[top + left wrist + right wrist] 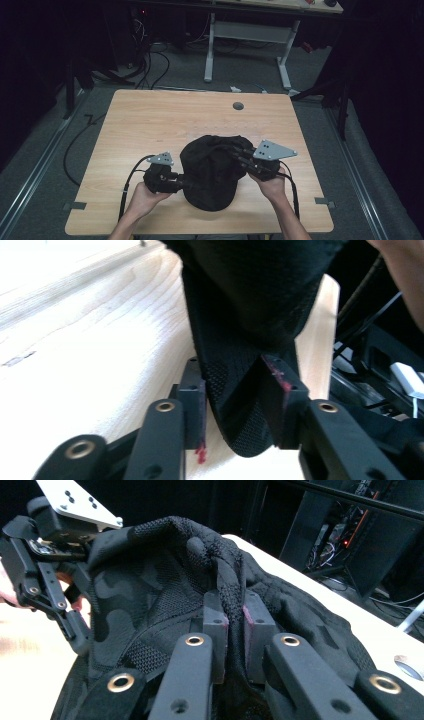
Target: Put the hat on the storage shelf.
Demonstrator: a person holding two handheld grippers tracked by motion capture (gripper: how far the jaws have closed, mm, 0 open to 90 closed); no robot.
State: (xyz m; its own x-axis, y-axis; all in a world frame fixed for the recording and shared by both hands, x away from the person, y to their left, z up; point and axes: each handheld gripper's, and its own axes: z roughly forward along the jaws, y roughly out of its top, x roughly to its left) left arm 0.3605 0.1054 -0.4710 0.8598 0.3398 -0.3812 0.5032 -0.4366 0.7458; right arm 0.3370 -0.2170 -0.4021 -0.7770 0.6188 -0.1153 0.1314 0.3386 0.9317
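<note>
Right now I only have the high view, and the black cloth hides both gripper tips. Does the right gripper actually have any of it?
Observer: Yes. The right gripper is shut on a raised ridge of the cloth, which is pinched thin between its pads.
Operator: And the left one?
Observer: The left gripper has a folded mesh edge of the cloth between its pads, and both pads touch it.
Operator: Is that edge lifted?
Observer: It rises from the pads, with the table alongside.
</note>
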